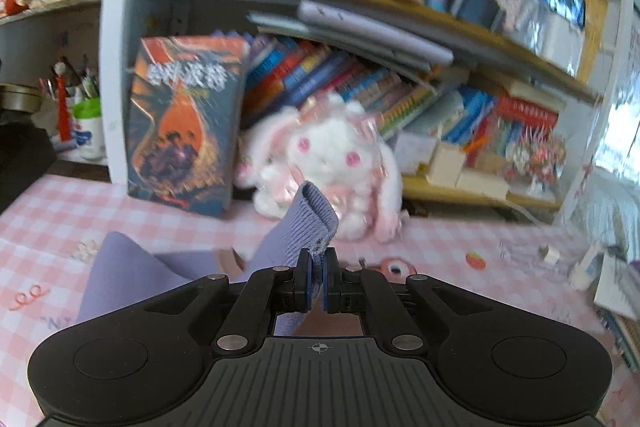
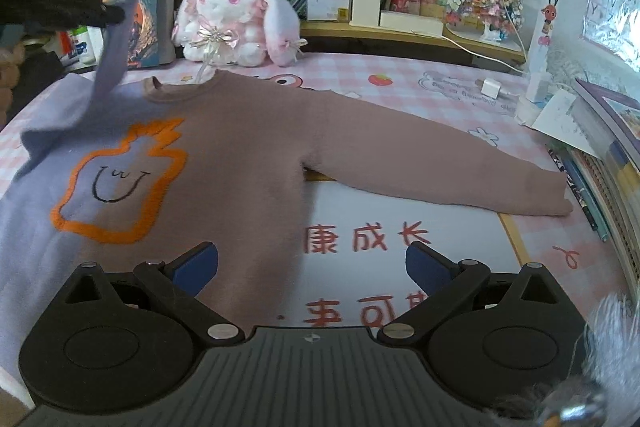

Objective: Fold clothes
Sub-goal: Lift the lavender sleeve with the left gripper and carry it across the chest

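The sweater [image 2: 224, 155] lies flat mid-desk [image 2: 420, 83]; the left claw [image 1: 318, 277] pinches its lifted purple cuff [image 1: 310, 215] for the first sleeve fold inward, while the right claw [image 2: 312, 267], spread, hovers empty.

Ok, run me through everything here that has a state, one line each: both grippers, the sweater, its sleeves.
Left gripper: shut on the purple sleeve cuff.
Purple sleeve: lifted off the table.
Right gripper: open, empty, above the hem.
Sweater: body flat, front up, unfolded.
Brown sleeve: spread flat, extended sideways.
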